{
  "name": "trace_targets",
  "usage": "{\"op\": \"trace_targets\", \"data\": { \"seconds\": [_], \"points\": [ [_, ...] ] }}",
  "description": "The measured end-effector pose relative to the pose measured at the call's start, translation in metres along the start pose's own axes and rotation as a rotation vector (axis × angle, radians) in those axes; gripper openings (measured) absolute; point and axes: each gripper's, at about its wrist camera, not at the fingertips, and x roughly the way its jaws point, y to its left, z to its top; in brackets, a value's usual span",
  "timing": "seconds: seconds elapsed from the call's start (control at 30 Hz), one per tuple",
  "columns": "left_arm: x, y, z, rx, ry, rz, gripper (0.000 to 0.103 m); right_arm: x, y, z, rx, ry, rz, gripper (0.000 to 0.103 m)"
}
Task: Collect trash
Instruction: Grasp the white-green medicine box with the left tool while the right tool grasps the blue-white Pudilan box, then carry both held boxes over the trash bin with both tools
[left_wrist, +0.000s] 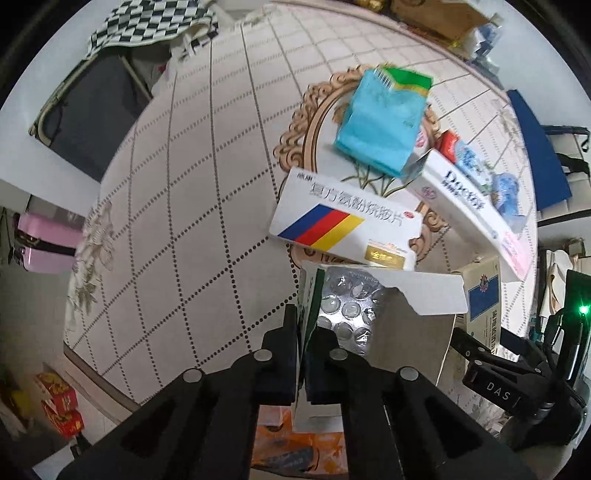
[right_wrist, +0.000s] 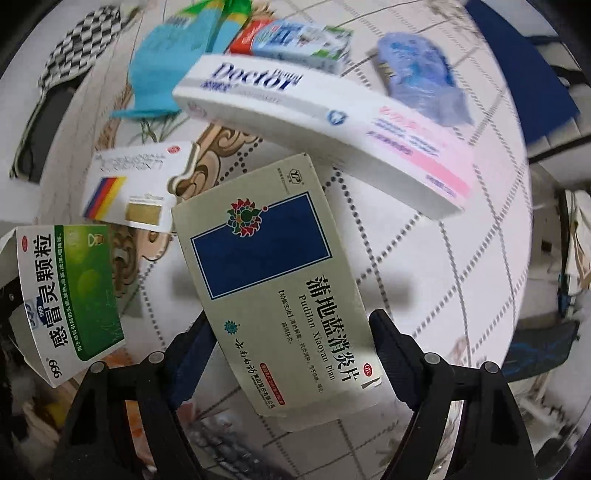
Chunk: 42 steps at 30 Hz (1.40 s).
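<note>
My left gripper (left_wrist: 301, 326) is shut on the side wall of an open green-and-white medicine box (left_wrist: 424, 291), which hangs above the table's near edge. A silver blister pack (left_wrist: 343, 306) shows inside it. In the right wrist view the same box (right_wrist: 70, 295) hangs at the left. A beige medicine box with a blue rectangle (right_wrist: 273, 266) lies between the fingers of my right gripper (right_wrist: 291, 325). Both pads press on its long edges. From the left wrist view that beige box (left_wrist: 480, 295) sits by the table's right edge.
On the round patterned tablecloth (left_wrist: 184, 221) lie a white box with blue, red and yellow stripes (left_wrist: 343, 221), a long white "Doctor" box (right_wrist: 317, 122), a teal bag (left_wrist: 384, 122), a crumpled blue bag (right_wrist: 424, 81) and a small red-and-blue box (right_wrist: 295, 40). A pink case (left_wrist: 48, 240) stands beyond the left edge.
</note>
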Motion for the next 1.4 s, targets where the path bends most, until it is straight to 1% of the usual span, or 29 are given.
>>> {"op": "trace_targets", "data": {
  "seconds": [0.1, 0.13, 0.2, 0.23, 0.27, 0.3, 0.37, 0.43, 0.47, 0.57, 0.7, 0.77, 0.87, 0.97, 1.07, 1.1, 1.13, 1.23, 1.3, 1.4],
  "points": [
    [-0.011, 0.013, -0.01, 0.022, -0.023, -0.014, 0.0, -0.022, -0.012, -0.011, 0.03, -0.023, -0.01, 0.084],
    [-0.01, 0.03, -0.01, 0.03, -0.026, -0.017, 0.0, -0.025, -0.014, -0.018, 0.048, -0.035, -0.018, 0.084],
    [-0.013, 0.037, -0.014, 0.036, -0.029, -0.014, 0.0, -0.04, -0.02, -0.023, 0.079, -0.035, -0.011, 0.084],
    [-0.016, 0.039, -0.016, 0.034, -0.03, -0.01, 0.0, -0.036, -0.026, -0.022, 0.105, -0.03, 0.0, 0.084],
    [-0.01, 0.047, -0.018, 0.032, -0.031, -0.01, 0.0, -0.031, -0.031, -0.018, 0.124, -0.029, 0.006, 0.083],
    [-0.013, 0.05, -0.019, 0.026, -0.031, -0.006, 0.0, -0.032, -0.033, -0.023, 0.132, -0.027, 0.007, 0.083],
    [-0.011, 0.056, -0.022, 0.015, -0.039, 0.001, 0.0, -0.045, -0.046, -0.004, 0.148, -0.023, 0.014, 0.083],
    [-0.013, 0.062, -0.023, -0.005, -0.044, 0.013, 0.0, -0.047, -0.047, -0.017, 0.159, -0.02, 0.02, 0.083],
    [-0.015, 0.064, -0.024, -0.01, -0.045, 0.015, 0.0, -0.042, -0.045, -0.019, 0.164, -0.021, 0.027, 0.083],
    [-0.025, 0.07, -0.029, -0.021, -0.065, 0.027, 0.0, -0.048, -0.041, -0.028, 0.165, -0.031, 0.04, 0.083],
    [-0.045, 0.08, -0.044, -0.016, -0.108, 0.03, 0.0, -0.077, -0.046, -0.052, 0.155, -0.061, 0.063, 0.083],
    [-0.054, 0.085, -0.053, -0.007, -0.128, 0.022, 0.0, -0.09, -0.037, -0.066, 0.152, -0.09, 0.066, 0.083],
    [-0.074, 0.095, -0.075, 0.02, -0.163, 0.004, 0.0, -0.113, -0.016, -0.097, 0.169, -0.138, 0.083, 0.083],
    [-0.092, 0.11, -0.102, 0.068, -0.199, -0.026, 0.0, -0.131, 0.005, -0.134, 0.192, -0.182, 0.1, 0.083],
    [-0.104, 0.131, -0.134, 0.119, -0.219, -0.062, 0.0, -0.145, 0.03, -0.184, 0.227, -0.229, 0.107, 0.083],
    [-0.107, 0.142, -0.149, 0.138, -0.22, -0.078, 0.0, -0.148, 0.035, -0.198, 0.241, -0.238, 0.109, 0.083],
    [-0.107, 0.148, -0.157, 0.148, -0.218, -0.086, 0.0, -0.151, 0.044, -0.222, 0.263, -0.246, 0.115, 0.083],
    [-0.099, 0.179, -0.198, 0.171, -0.175, -0.115, 0.0, -0.149, 0.066, -0.282, 0.313, -0.244, 0.124, 0.083],
    [-0.088, 0.196, -0.222, 0.17, -0.124, -0.124, 0.0, -0.138, 0.079, -0.326, 0.352, -0.209, 0.144, 0.083],
    [-0.061, 0.219, -0.258, 0.163, -0.02, -0.138, 0.0, -0.114, 0.091, -0.376, 0.385, -0.129, 0.174, 0.083]
  ]
}}
